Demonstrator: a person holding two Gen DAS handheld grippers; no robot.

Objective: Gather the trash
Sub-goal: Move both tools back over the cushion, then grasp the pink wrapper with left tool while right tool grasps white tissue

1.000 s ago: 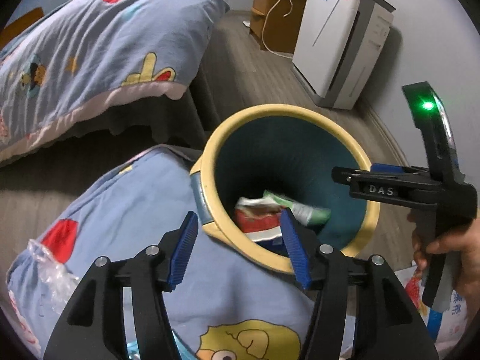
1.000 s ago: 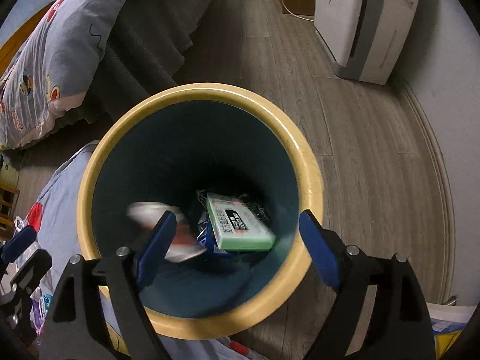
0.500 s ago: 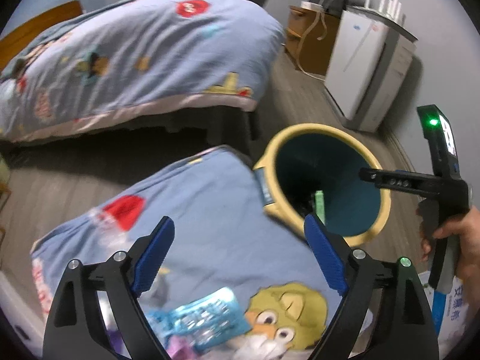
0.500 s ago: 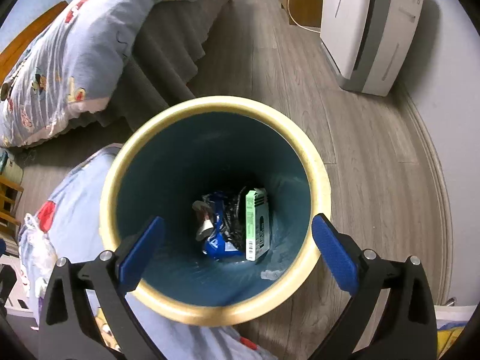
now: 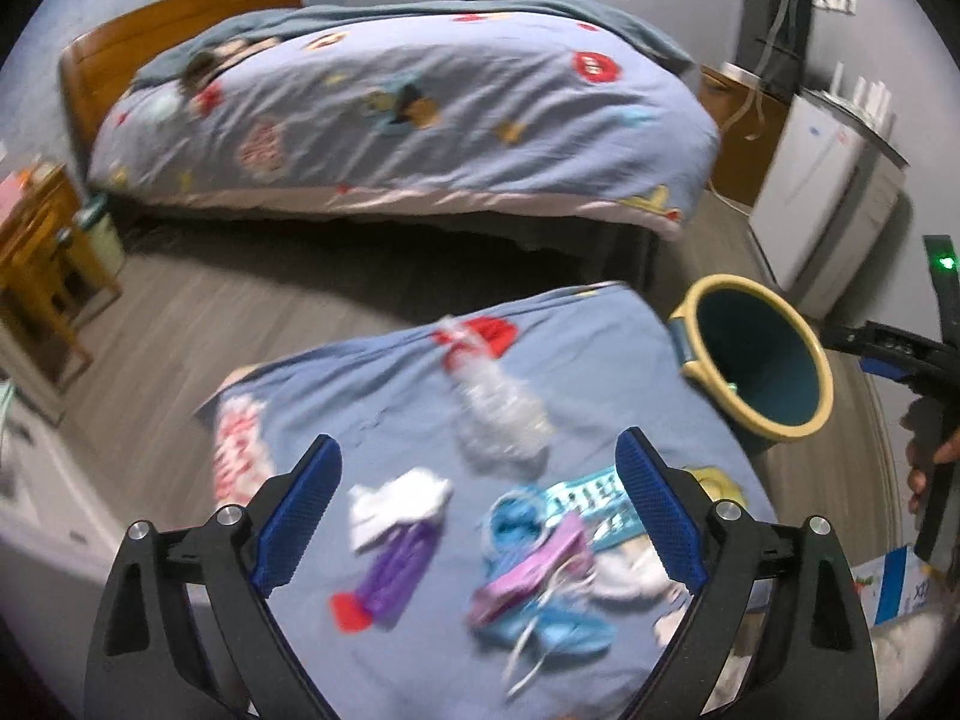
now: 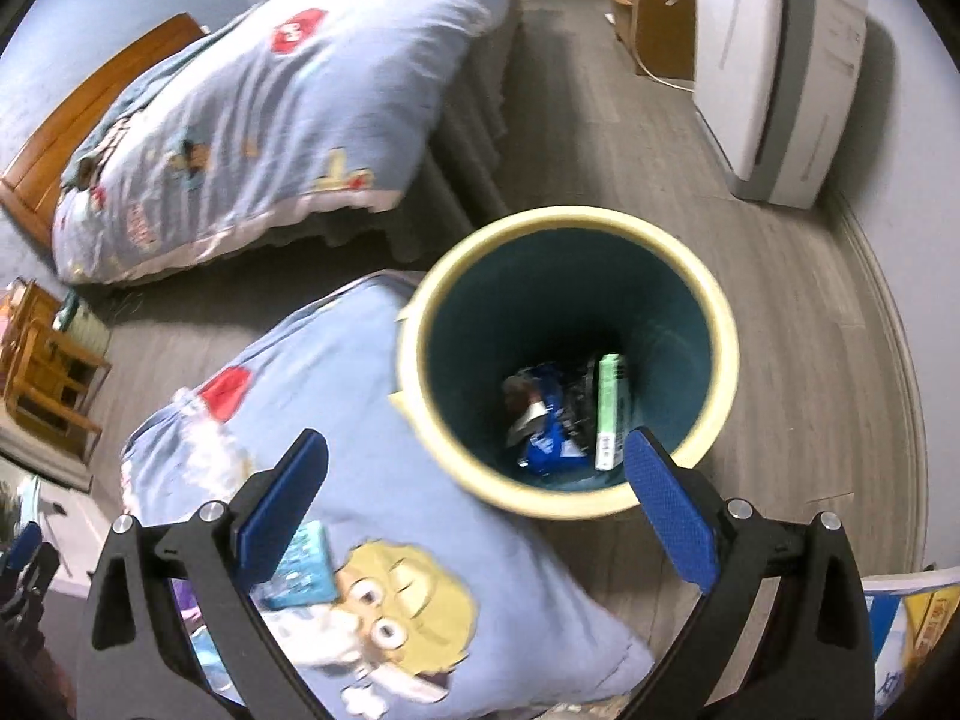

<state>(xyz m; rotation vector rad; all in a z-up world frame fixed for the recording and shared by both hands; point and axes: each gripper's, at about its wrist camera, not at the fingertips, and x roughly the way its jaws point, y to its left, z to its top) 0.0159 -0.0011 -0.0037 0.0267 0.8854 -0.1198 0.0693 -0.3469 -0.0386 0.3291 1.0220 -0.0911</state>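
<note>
Left tool (image 5: 477, 510): its blue pads are being held wide apart with nothing between them, above the litter, probably so that the next piece can be chosen.
Covered surface (image 5: 390, 384): a blue cartoon-print cloth is being used as the bed for the litter; whether a table lies beneath cannot be told.
Litter: a white crumpled piece (image 5: 399, 504) and a purple wrapper (image 5: 399, 570) are lying just ahead of the left pad; a blue and pink heap (image 5: 540, 570) is lying nearer the right pad; a clear plastic bag (image 5: 498, 414) is lying further off, beyond the tips.
Bin (image 6: 567, 360): the yellow-rimmed, teal-lined bin is being kept touching the cloth's right edge, likely for short carries.
Bin contents: a green box (image 6: 611, 411) and blue packets (image 6: 549, 432) are lying at the bottom.
Right tool (image 6: 474, 498): it is being held released and empty above the bin's near rim, judged to be finished with a drop.
</note>
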